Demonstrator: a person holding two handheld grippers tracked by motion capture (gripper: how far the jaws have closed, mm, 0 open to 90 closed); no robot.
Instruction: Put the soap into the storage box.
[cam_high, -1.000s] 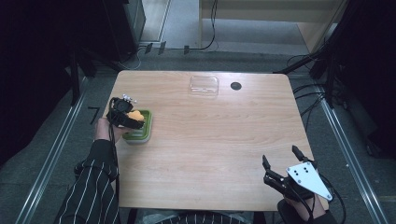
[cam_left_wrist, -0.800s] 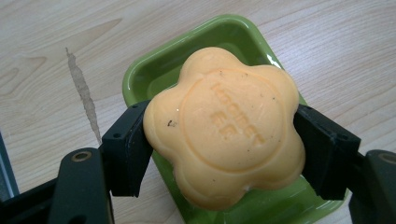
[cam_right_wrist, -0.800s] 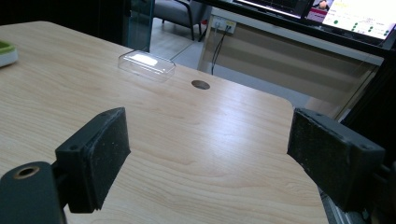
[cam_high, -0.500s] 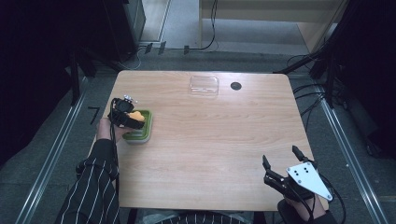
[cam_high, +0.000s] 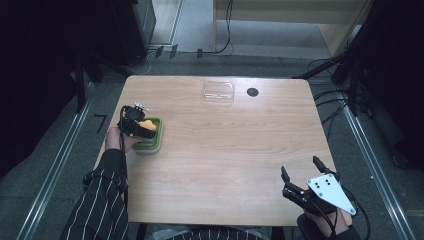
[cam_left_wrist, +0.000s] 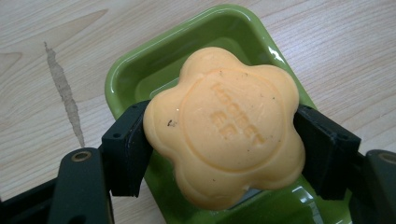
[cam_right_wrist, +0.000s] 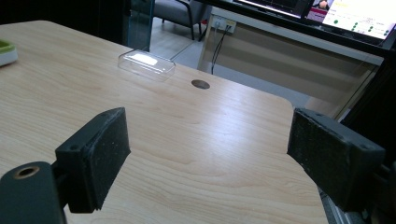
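An orange flower-shaped soap (cam_left_wrist: 224, 126) is clamped between the jaws of my left gripper (cam_left_wrist: 219, 154), just above a green soap dish (cam_left_wrist: 187, 46). In the high view the left gripper (cam_high: 145, 127) hovers over the green dish (cam_high: 150, 145) at the table's left side, with the soap (cam_high: 147, 124) in its grip. My right gripper (cam_high: 300, 167) rests at the table's near right corner, its jaws wide apart with nothing between them. The right gripper view shows those open jaws over bare wood.
A clear plastic lid (cam_high: 218, 91) lies near the far edge, also seen as the clear lid (cam_right_wrist: 146, 64) in the right gripper view. A dark round hole (cam_high: 252, 92) sits beside it. The wooden table (cam_high: 225, 150) is ringed by dark floor and cables.
The left gripper with the soap has shifted slightly over the green dish. The right gripper has stayed put.
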